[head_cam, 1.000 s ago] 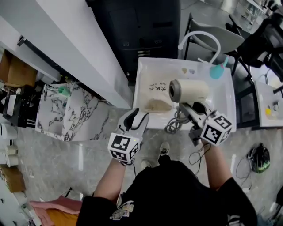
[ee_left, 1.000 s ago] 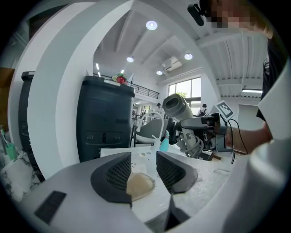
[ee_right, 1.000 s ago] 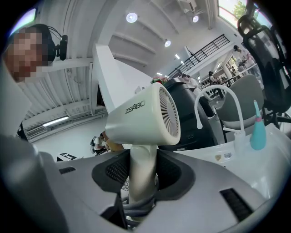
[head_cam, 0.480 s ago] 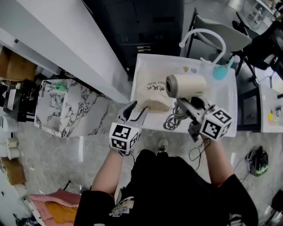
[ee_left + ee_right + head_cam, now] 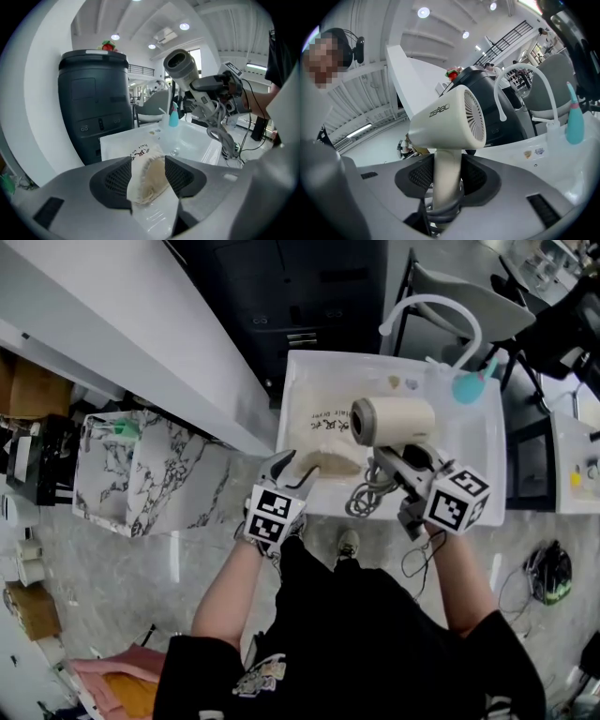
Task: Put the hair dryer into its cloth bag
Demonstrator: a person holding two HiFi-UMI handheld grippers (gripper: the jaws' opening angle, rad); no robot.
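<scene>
Sink (image 5: 473, 460): white, one; holds the cloth bag and a teal bottle
Cloth bag (image 5: 326, 439): one, pale with dark print, lying flat at the sink's 9 o'clock side, its tan mouth towards 6 o'clock
Teal bottle (image 5: 466, 388): one, standing at the sink's 1 o'clock corner, below the one white curved faucet (image 5: 441, 310)
Hair dryer (image 5: 394, 420): one, cream, outside the bag, held up over the sink's middle with its barrel lying sideways
Cord (image 5: 366, 498): grey, looped at the sink's 6 o'clock edge
Tools: two
Left tool (image 5: 286, 468): released, jaws wide and just been opening; the bag's mouth edge lies between them, not pinched
Right tool (image 5: 398, 465): clenched on the hair dryer's handle, at 5 o'clock of the barrel
</scene>
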